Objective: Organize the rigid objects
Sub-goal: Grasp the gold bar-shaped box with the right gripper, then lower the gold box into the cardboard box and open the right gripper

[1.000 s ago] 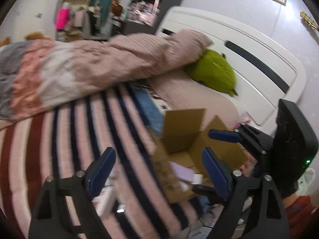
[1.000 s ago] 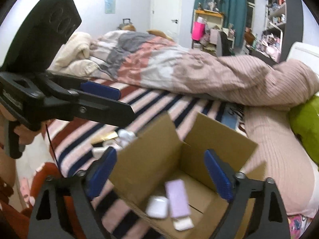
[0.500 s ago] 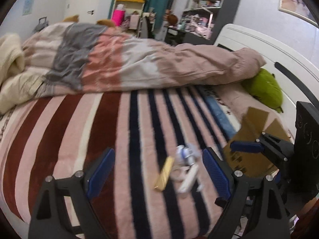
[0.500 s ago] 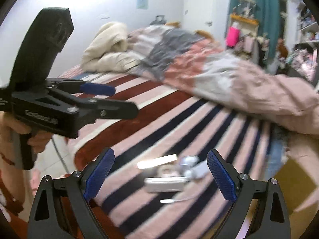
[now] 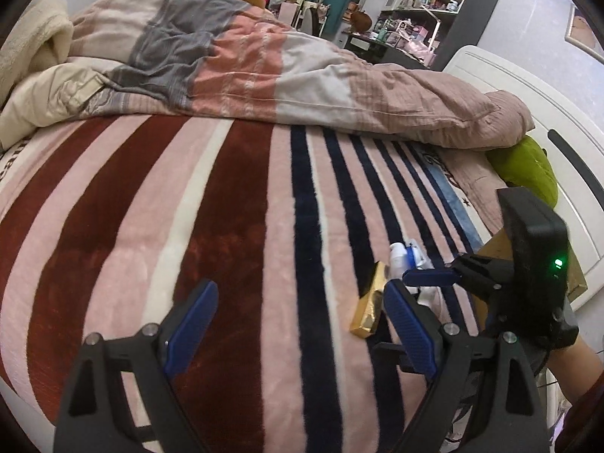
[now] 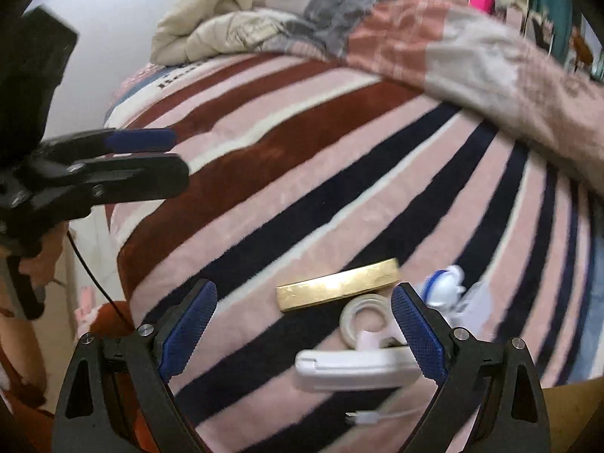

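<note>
Near the bed's (image 6: 339, 173) right-hand edge a small heap of rigid things lies unsorted: a gold bar-shaped box (image 6: 337, 288), a tape roll (image 6: 364, 319), a white case (image 6: 355, 370), a white cable (image 6: 381, 415) and a blue-and-white bottle (image 6: 443, 283). The right gripper (image 6: 304, 334) hovers over them, fingers spread and empty; the left gripper (image 5: 300, 330) hangs beside, fingers likewise spread. A corner of a cardboard box (image 5: 494, 245) shows further along that edge. Judging by this, collecting remains.

On the bed (image 6: 339, 196) we find the flat bar (image 6: 337, 288); the tape ring (image 6: 364, 320) touches it at 5 o'clock, the long case (image 6: 355, 370) lies nearer still, the small bottle (image 6: 443, 283) at 3 o'clock.
</note>
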Tool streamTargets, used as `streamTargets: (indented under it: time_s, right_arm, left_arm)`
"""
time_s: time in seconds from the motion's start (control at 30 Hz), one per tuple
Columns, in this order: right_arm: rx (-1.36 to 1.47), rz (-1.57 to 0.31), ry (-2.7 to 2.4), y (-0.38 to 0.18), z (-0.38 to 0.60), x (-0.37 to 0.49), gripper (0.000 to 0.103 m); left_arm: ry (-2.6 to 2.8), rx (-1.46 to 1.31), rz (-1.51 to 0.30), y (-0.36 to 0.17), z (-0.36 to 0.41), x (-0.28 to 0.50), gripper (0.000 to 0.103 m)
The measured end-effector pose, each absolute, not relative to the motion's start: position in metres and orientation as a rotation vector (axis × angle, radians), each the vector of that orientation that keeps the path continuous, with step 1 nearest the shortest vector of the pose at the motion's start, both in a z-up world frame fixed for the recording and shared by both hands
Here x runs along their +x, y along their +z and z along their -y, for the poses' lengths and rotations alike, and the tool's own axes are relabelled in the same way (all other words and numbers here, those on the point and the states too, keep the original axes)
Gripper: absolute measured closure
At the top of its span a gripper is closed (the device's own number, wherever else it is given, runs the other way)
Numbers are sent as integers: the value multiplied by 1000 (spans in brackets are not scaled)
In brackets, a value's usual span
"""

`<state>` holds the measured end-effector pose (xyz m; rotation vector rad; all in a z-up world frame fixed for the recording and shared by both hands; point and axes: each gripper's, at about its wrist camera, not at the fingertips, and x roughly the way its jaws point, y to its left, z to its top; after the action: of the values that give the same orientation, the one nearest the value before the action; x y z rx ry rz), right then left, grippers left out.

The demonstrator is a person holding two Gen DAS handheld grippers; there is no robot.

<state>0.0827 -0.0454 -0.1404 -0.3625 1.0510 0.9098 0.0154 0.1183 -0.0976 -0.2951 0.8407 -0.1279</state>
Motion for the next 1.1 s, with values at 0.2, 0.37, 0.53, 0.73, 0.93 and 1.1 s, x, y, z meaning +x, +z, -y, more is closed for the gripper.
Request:
streamTargets:
  time_s: [0.2,0.37,0.53,0.73,0.93,1.1]
  right_arm:
    - [-336,-1152,797,-165,32,102,26]
    - [-346,-1160,760,-174,19,107,79]
    - [-396,-1105,843,-172,9,90,90]
    - [-466,-1111,804,-175,7,80,90]
    - [-394,-989,871,-126,26,63,90]
    - [-341,-859,918,-66,54,41,90]
  left_arm:
    - [-117,-307,-836,-102,-127,12,16]
    - [-95,-311,-835,-104,-133,7,16]
    - [-84,-318,-834,-105,-138,4,16]
    - [-104,-324,-855,-108,-136,6,16]
    - [-257,-347,-817,-78,-113,12,17]
    - [-431,-377,-754,-33,-76,21,42]
